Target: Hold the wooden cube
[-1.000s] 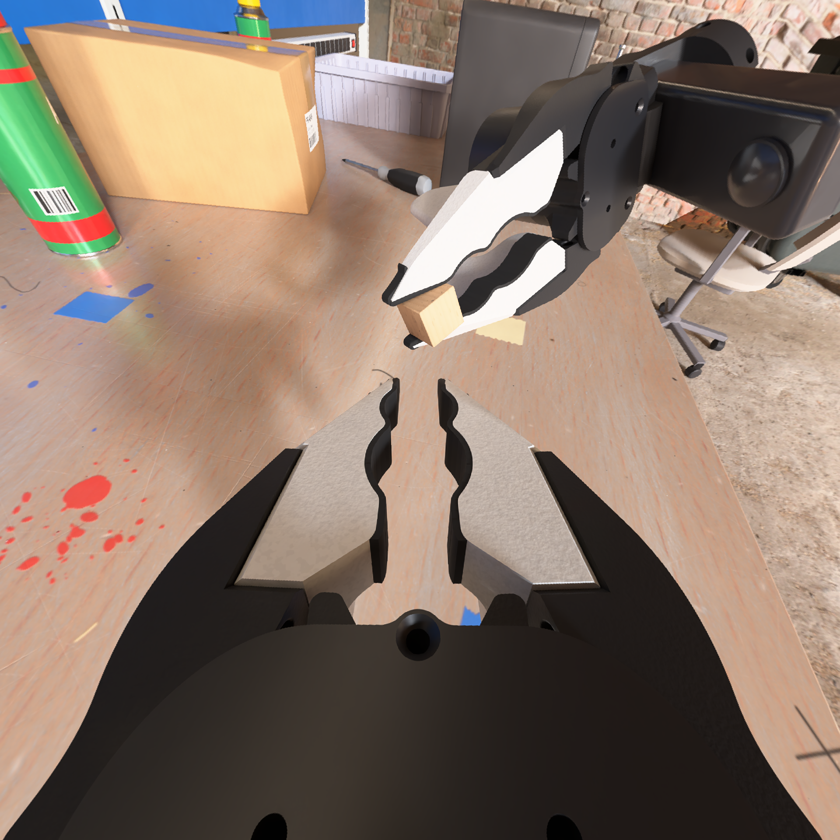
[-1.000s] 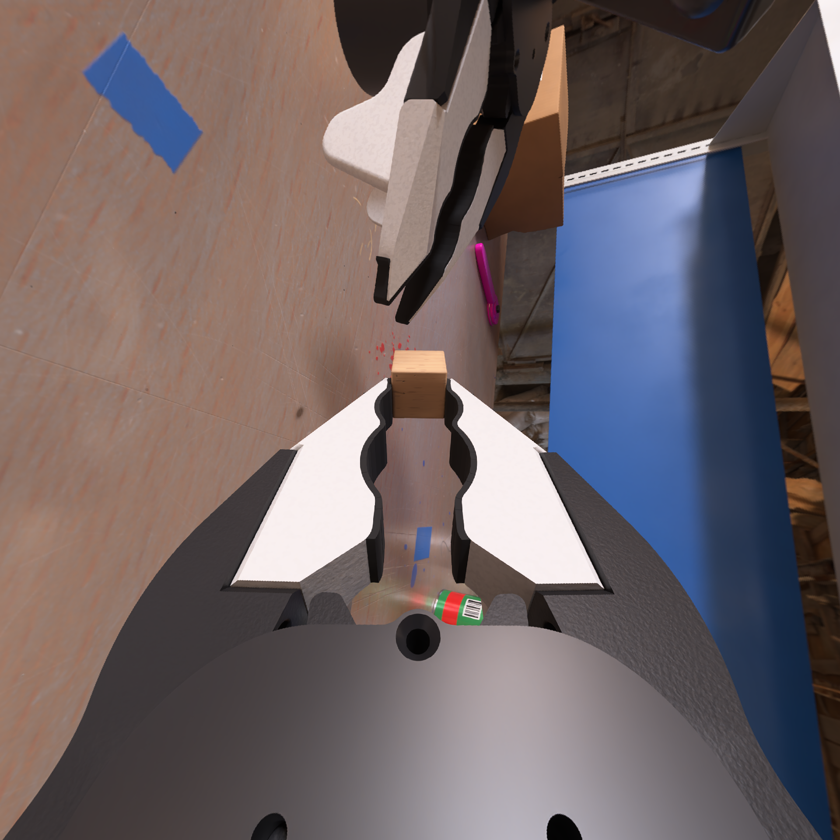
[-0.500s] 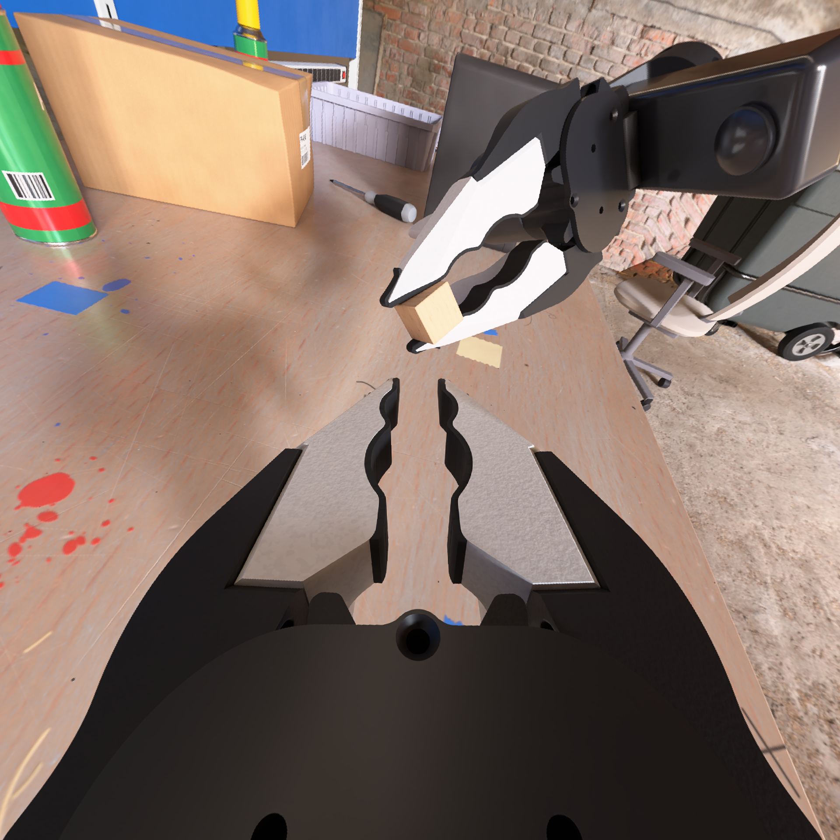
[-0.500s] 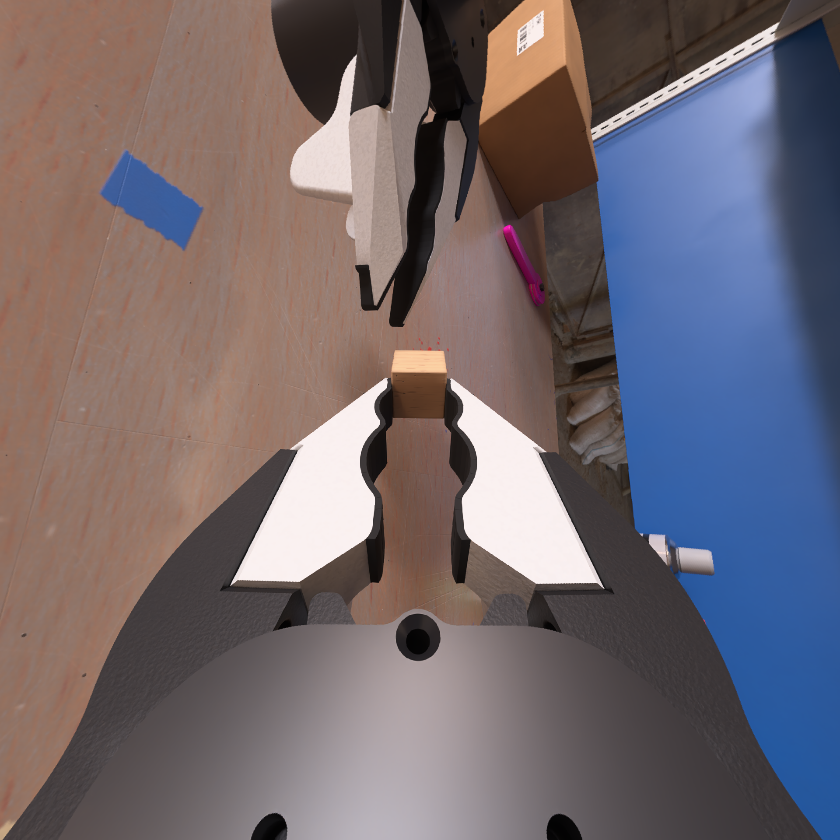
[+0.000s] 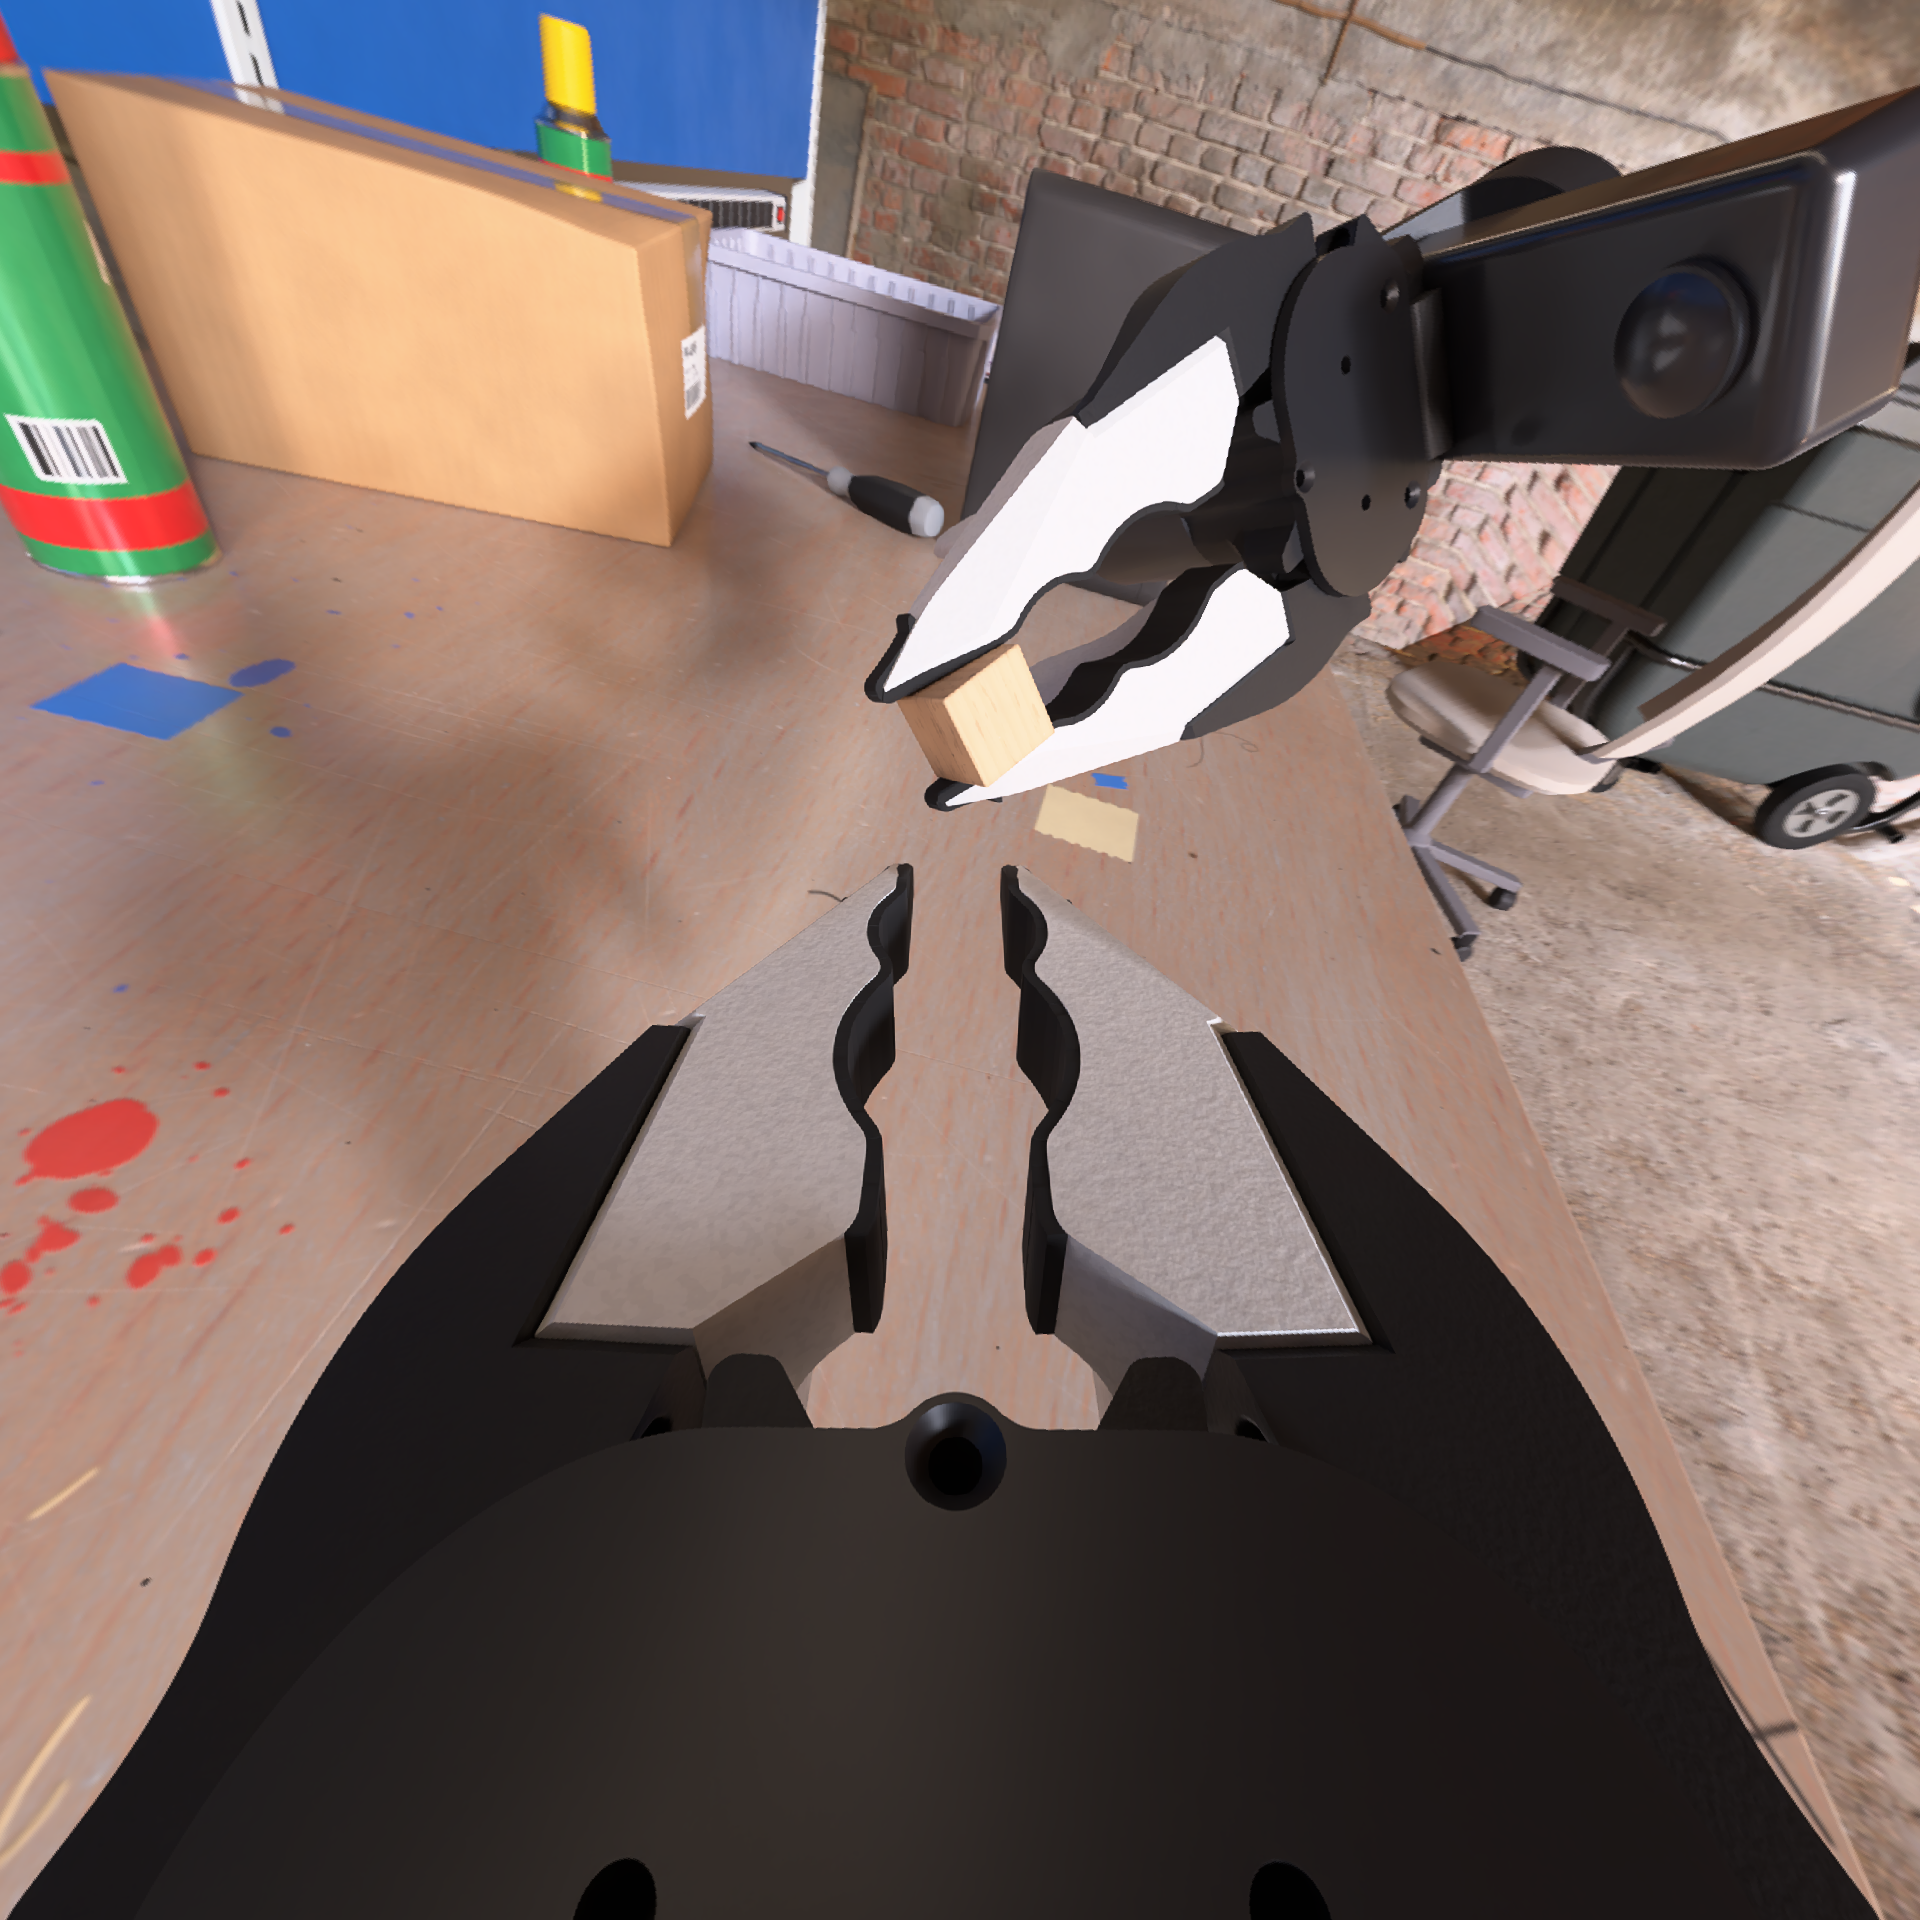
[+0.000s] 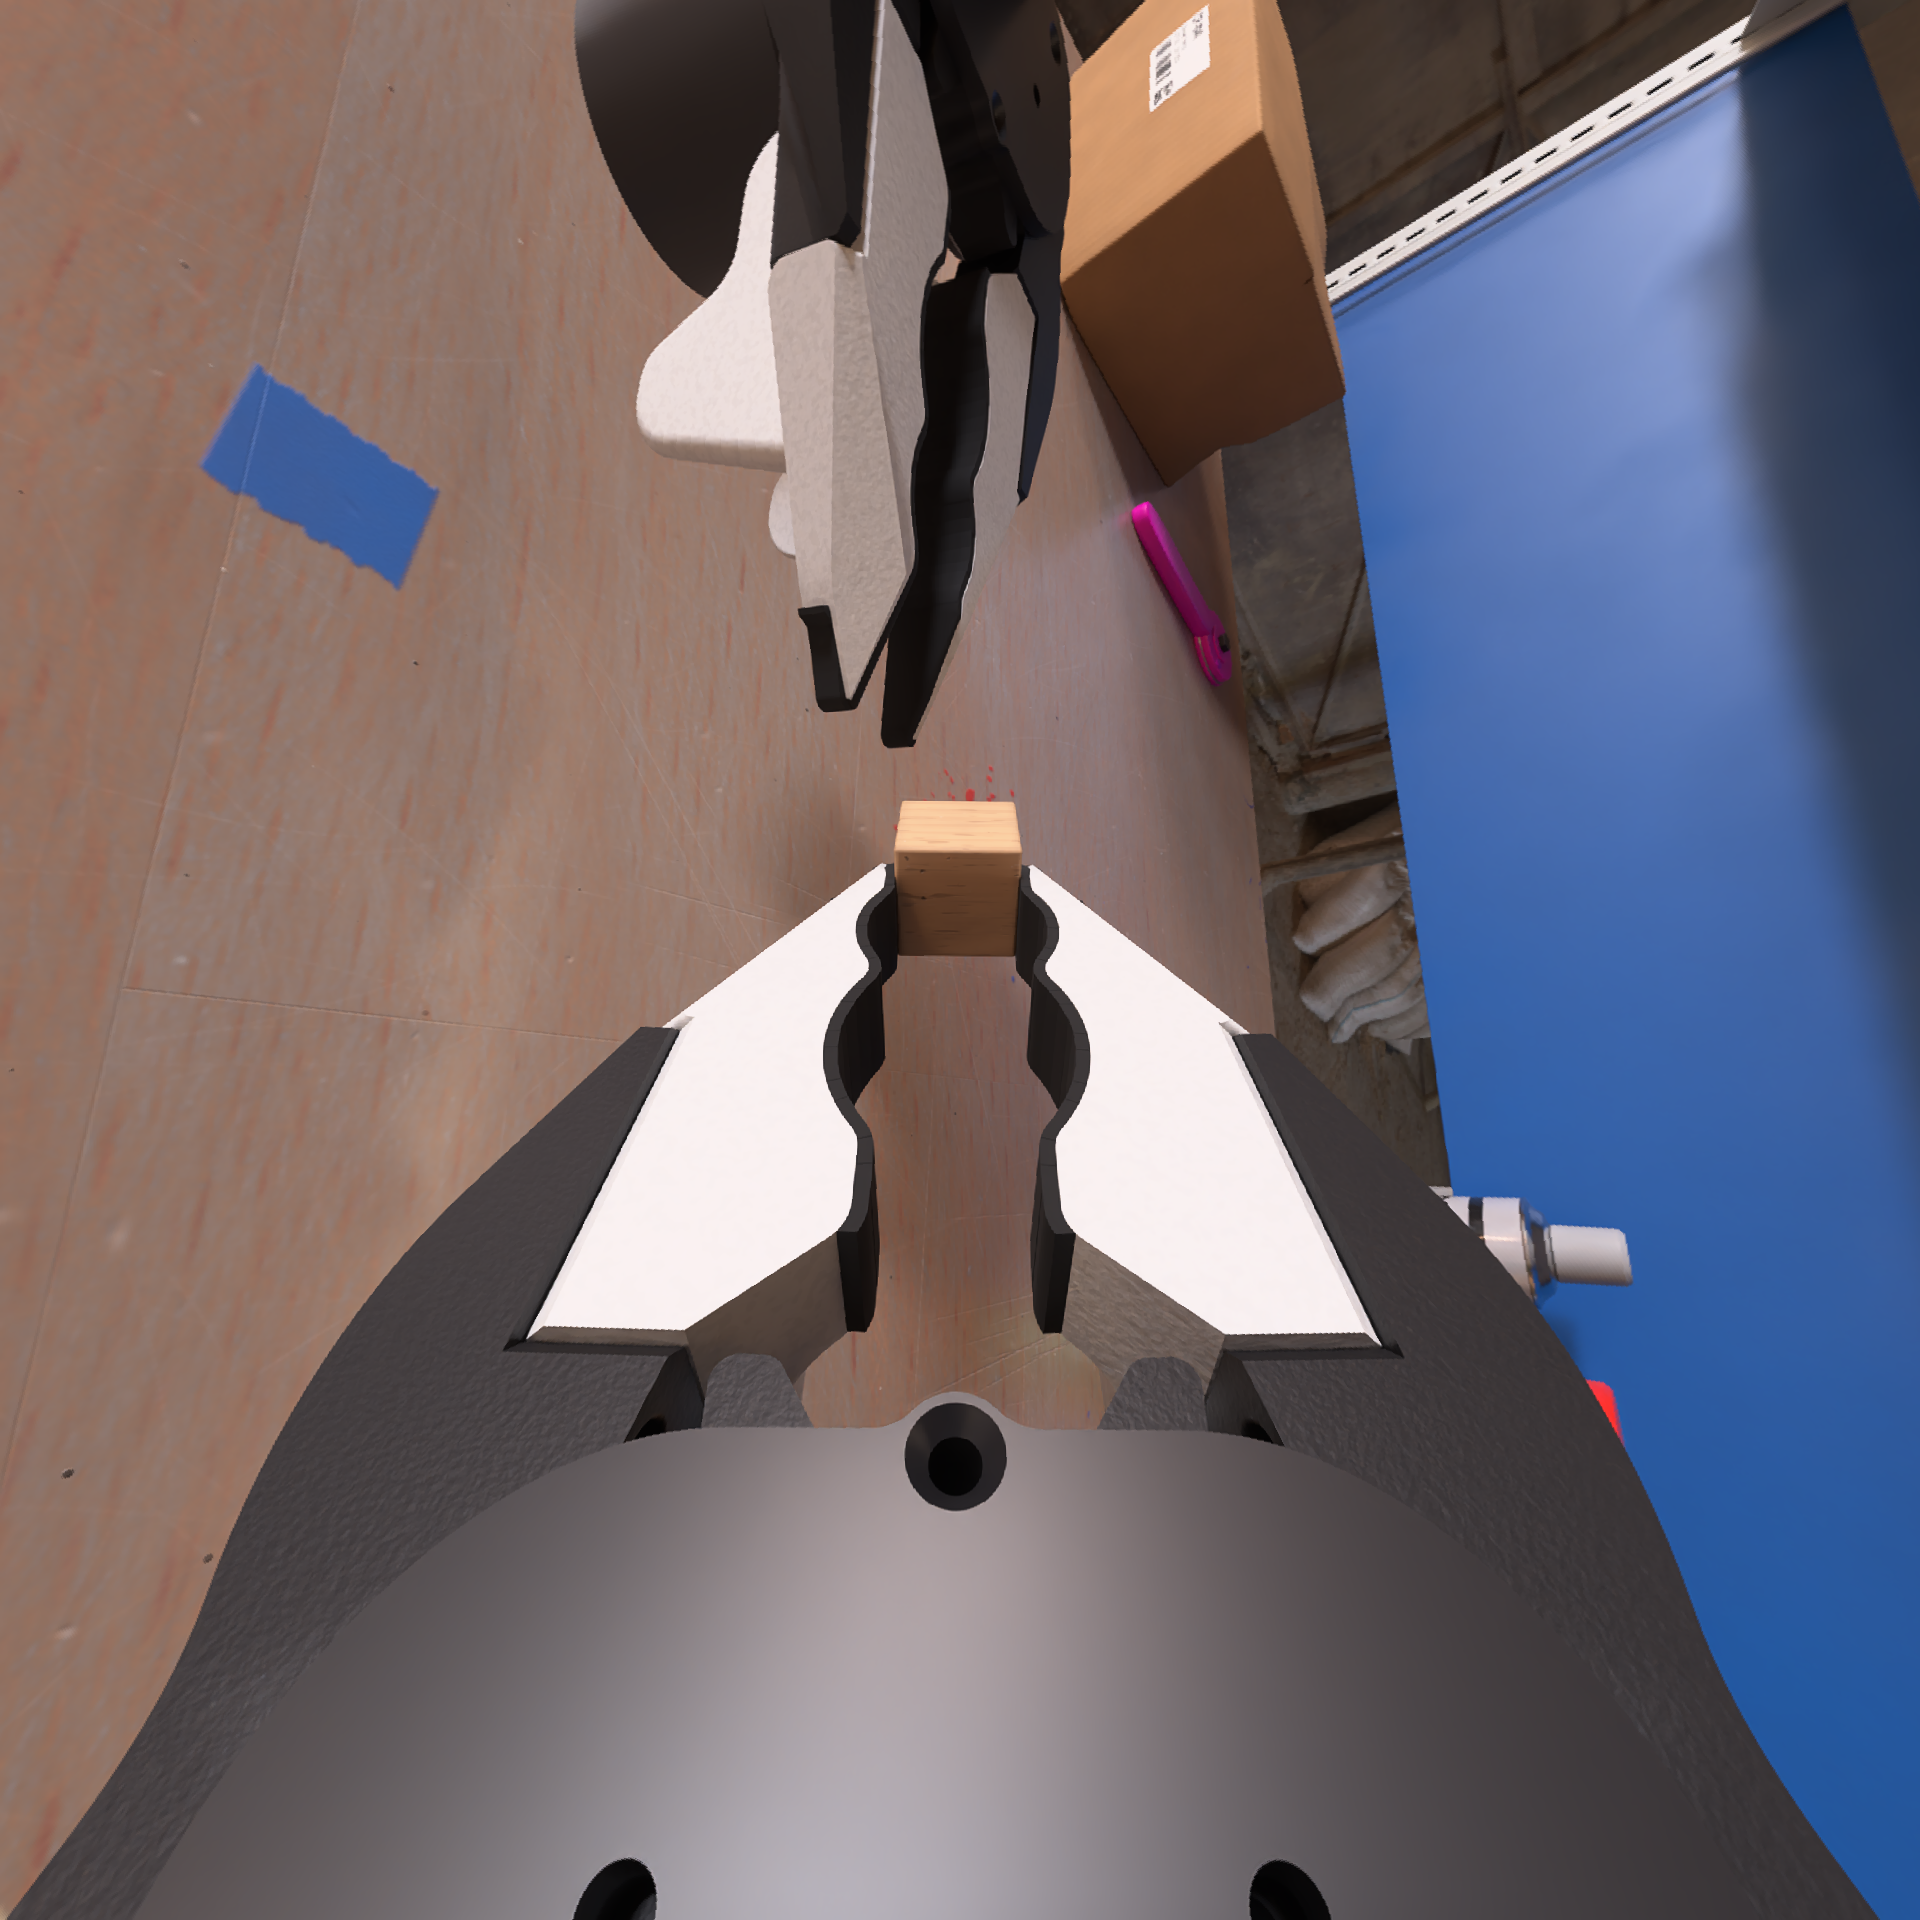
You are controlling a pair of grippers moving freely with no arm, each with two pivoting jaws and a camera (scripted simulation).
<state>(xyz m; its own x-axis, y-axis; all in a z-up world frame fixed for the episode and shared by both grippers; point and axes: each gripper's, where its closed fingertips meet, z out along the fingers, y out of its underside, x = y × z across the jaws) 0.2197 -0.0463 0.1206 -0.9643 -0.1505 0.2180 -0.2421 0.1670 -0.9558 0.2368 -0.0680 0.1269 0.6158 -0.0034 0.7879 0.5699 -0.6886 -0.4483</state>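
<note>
The wooden cube [image 6: 956, 862] is small and light tan, and it sits clamped between the tips of my right gripper [image 6: 956, 883], which is shut on it and holds it above the wooden table [image 6: 312, 935]. In the left wrist view the right gripper [image 5: 914, 743] comes in from the upper right with the cube [image 5: 977, 722] at its tips. My left gripper [image 5: 953, 883] is empty, its jaws a narrow gap apart, with its tips just short of the cube. It shows in the right wrist view [image 6: 857, 717] pointing at the cube from beyond.
A cardboard box [image 5: 416, 332], a green and red can [image 5: 73, 395], a screwdriver [image 5: 862, 488] and a white bin [image 5: 842, 322] stand at the back. A pink knife [image 6: 1184, 592] lies near the table edge. An office chair [image 5: 1507, 727] stands off the table's right side.
The right gripper has turned and shifted while keeping hold of the cube. The left gripper has stayed facing the cube at about the same short distance, with its jaw gap unchanged.
</note>
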